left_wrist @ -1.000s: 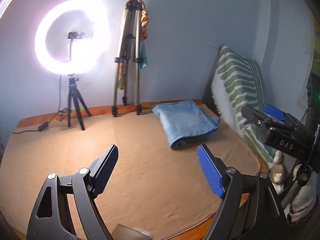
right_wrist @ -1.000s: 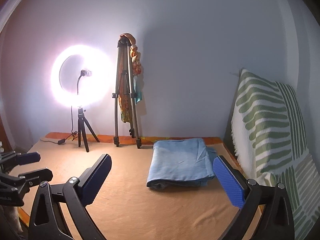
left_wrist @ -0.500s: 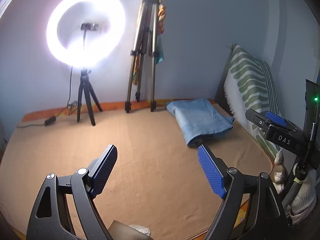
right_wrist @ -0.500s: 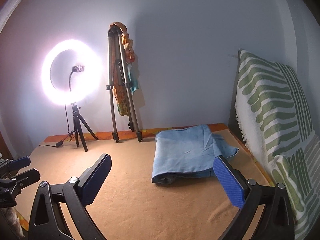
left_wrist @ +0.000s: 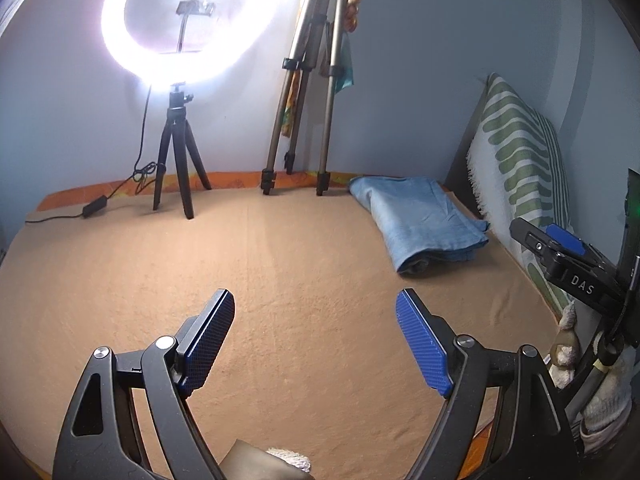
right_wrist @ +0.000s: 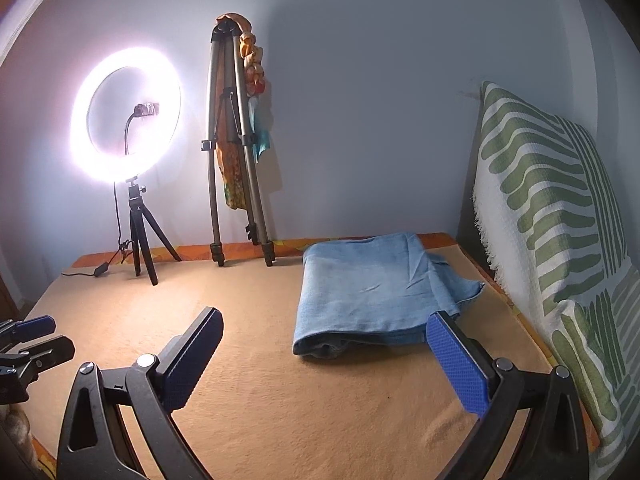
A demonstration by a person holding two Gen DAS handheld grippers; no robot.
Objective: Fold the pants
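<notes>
While the folded light-blue denim pants (right_wrist: pixel 372 292) lie apart on the tan cloth-covered surface (left_wrist: pixel 280 280), seemingly finished, both tongs, left (left_wrist: pixel 316 340) and right (right_wrist: pixel 324 356), gape wide, empty; next comes withdrawing.

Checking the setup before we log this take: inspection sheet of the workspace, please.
Surface: tan cloth-covered table, bare in the middle.
Job's things: blue pants, lying folded at the far right, near the striped pillow.
Clutter: ring light on a small tripod and a tall tripod with cloth hung on it, both along the back edge.
Grippers: left hand-held gripper open, empty; right hand-held gripper open, empty, just short of the pants.
Cables: ring-light cable with inline switch on the far left.
Surroundings: plain wall.
</notes>
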